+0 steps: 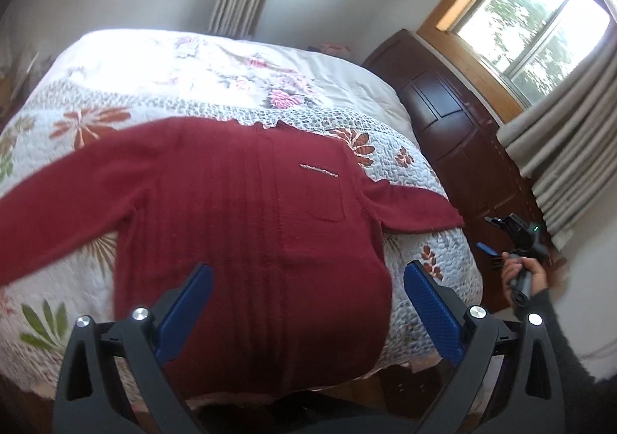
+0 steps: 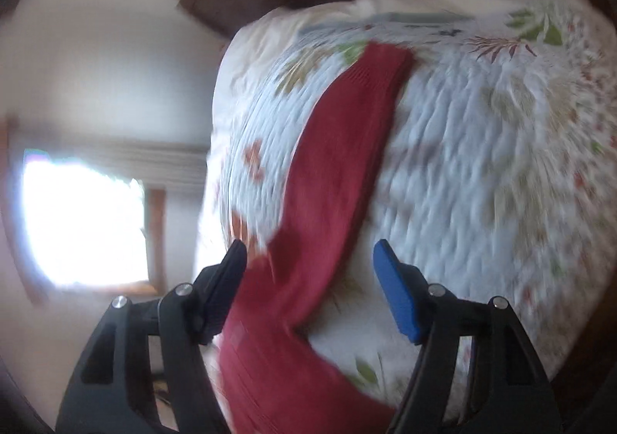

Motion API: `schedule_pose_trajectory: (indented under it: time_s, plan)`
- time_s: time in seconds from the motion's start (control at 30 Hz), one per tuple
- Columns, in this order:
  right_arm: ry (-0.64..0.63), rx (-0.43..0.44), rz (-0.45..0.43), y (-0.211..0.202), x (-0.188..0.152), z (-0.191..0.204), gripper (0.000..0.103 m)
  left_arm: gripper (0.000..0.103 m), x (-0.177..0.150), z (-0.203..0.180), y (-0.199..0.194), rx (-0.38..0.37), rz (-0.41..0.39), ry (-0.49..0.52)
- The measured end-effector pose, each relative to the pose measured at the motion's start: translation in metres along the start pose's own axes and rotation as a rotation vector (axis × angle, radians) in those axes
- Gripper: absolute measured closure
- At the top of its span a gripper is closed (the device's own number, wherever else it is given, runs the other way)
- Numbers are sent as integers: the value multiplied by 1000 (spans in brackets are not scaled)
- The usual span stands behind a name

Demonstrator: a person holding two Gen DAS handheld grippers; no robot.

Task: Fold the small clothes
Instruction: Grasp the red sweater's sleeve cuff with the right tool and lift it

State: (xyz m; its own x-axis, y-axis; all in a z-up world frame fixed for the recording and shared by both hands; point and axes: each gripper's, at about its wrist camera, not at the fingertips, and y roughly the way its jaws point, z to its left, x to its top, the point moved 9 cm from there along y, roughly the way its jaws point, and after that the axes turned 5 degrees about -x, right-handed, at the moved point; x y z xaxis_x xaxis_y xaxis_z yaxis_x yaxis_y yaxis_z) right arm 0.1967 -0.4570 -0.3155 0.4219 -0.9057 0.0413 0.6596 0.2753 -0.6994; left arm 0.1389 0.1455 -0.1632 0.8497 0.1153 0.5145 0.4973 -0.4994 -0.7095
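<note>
Sweater: dark red knit sweater [image 1: 250, 202] lies front-up and spread flat on the bed's floral quilt [image 1: 115, 94], hem hanging toward the near edge, both sleeves out to the sides.
Sleeve, right side: right sleeve [image 2: 339, 164] runs along the quilt to its cuff; the right wrist view is blurred, so finer detail cannot be told.
Left gripper [image 1: 308, 303]: jaws spread wide, above the hem, holding nothing.
Right gripper [image 2: 310, 279]: jaws spread, straddling the sleeve near the shoulder; contact cannot be told.
Handling, judged: soft, limp, light knit; will sag and stretch, drags on the quilting, not fragile.
Hold points, judged: pinch cuff or shoulder seam, hem corners for the body; the ribbed edges are thicker and should grip best.
Caution: chest pocket [image 1: 327, 198] trim could snag.
</note>
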Motion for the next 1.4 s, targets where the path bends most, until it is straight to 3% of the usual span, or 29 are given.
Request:
schedule_pose_trajectory:
  time_s: [0.17,0.27,0.6,0.7,0.8,0.87,0.93,1.13,1.4]
  plan:
    - [189,92,-21,37,81,-40,35,4,0,-19,20,41,34,-73]
    - [197,113,-37,49,112,-49,37,4,2,-30,25,68,30,-90]
    - [137,64,8,84,150,-57,40,4,5,-64,47,91,28,-144]
    - [125,69,16,91,153,-56,49,4,8,-76,52,95,26,-121]
    - [121,85,30,94,154,-53,70,4,9,-83,56,91,25,-124]
    - [118,83,36,97,155,-53,91,4,9,-86,58,81,40,-135]
    - [105,76,29,94,155,-52,93,4,7,-86,61,57,63,-166]
    - [-56,102,-28,55,152,3,94,4,11,-74,55,19,32,-227]
    - [-344,132,-142,-12,125,117,94,4,29,-40,41,-245,-54,-431]
